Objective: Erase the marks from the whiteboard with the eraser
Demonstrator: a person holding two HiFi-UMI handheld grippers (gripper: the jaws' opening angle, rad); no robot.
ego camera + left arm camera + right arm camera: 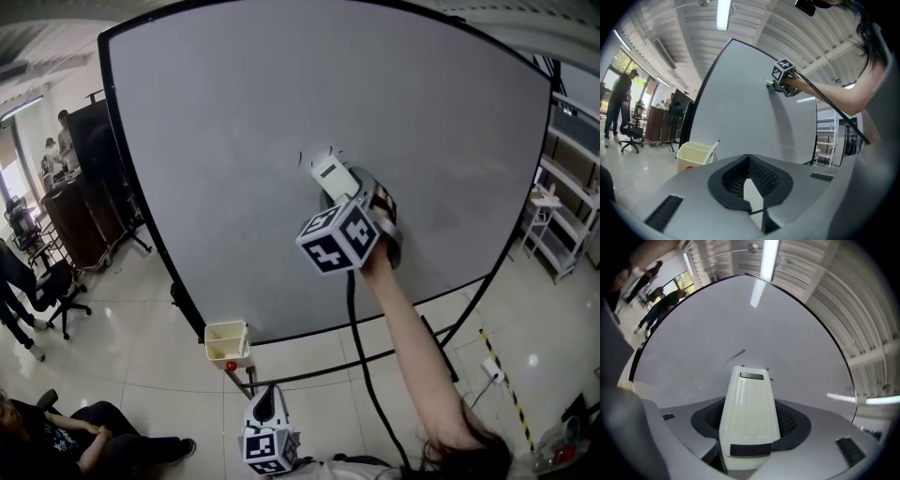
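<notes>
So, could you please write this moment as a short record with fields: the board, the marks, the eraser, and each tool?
Whiteboard: large, upright, mostly clean
Marks: a few short dark strokes near the middle
Eraser: white, its far end at the marks
Right tool: shut on the eraser, raised to the board
Left tool: shut, empty, held low, away from the board
Bin: cream, at the board's lower edge, holds a marker

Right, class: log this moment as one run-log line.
right gripper: shut on eraser, at board | marks: few, by eraser | left gripper: shut, empty
</notes>
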